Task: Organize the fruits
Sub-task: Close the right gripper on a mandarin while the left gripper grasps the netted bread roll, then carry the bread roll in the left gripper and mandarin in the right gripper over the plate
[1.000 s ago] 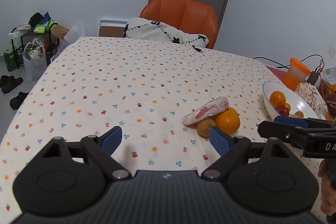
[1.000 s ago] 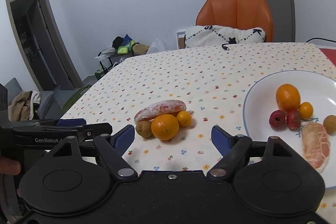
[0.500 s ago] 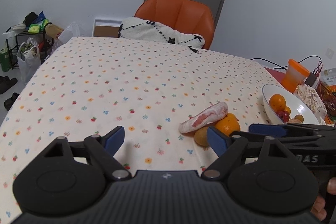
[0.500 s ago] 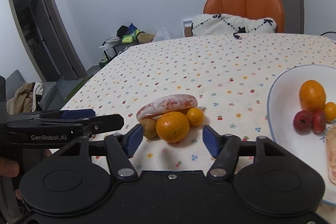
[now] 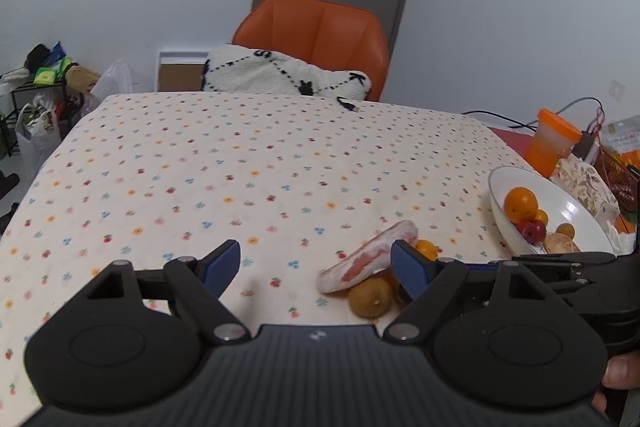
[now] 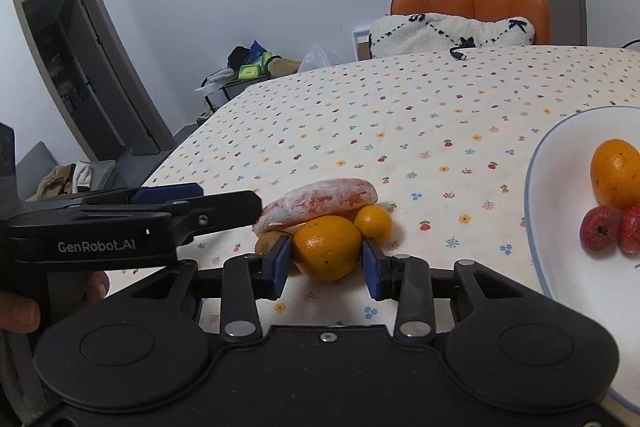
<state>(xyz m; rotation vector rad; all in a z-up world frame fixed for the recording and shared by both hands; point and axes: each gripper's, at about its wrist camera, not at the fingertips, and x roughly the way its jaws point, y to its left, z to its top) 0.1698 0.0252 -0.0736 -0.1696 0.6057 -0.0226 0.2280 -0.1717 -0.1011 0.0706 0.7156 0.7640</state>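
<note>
A large orange (image 6: 327, 247) lies on the flowered tablecloth with a kiwi (image 6: 268, 243), a small tangerine (image 6: 373, 223) and a pink peeled citrus segment (image 6: 320, 203) resting across them. My right gripper (image 6: 326, 263) has its blue pads against both sides of the large orange, which still rests on the cloth. My left gripper (image 5: 316, 263) hangs open over bare cloth, left of the segment (image 5: 368, 261) and kiwi (image 5: 370, 297). The white bowl (image 6: 560, 227) at the right holds another orange (image 6: 616, 173) and small red fruits (image 6: 600, 229).
An orange chair (image 5: 320, 31) with a white cushion (image 5: 280, 75) stands at the table's far edge. An orange cup (image 5: 554, 143), cables and packets crowd the right side behind the bowl (image 5: 576, 211). A person's hand (image 6: 24, 311) holds the left gripper's handle.
My right gripper moved forward and left to the fruit pile and narrowed its fingers onto the large orange. My left gripper drifted slightly, staying open.
</note>
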